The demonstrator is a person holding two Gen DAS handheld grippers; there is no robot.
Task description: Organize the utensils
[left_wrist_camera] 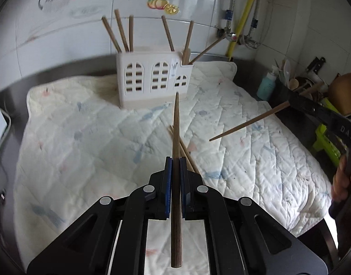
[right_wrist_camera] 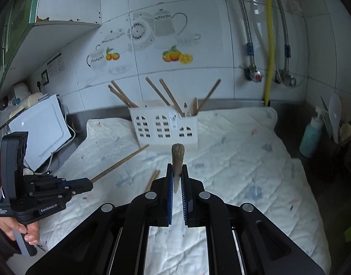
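In the left wrist view, we see our left gripper (left_wrist_camera: 176, 160) at lower centre clamped on a chopstick (left_wrist_camera: 176, 137) pointing toward the white holder (left_wrist_camera: 152, 80) at upper centre on the quilted cloth (left_wrist_camera: 83, 137). Two loose chopsticks (left_wrist_camera: 186, 153) lie beneath.

In the right wrist view, our right gripper (right_wrist_camera: 177, 168) at centre pinches another chopstick (right_wrist_camera: 177, 158), end-on, below the holder (right_wrist_camera: 164, 126).

On the left gripper (right_wrist_camera: 91, 184), at about eight o'clock in your right wrist view, you can read "GenRobot.AI". On the right gripper (left_wrist_camera: 289, 102), at three o'clock in your left wrist view, you can read "DAS". The small holder tag is illegible.
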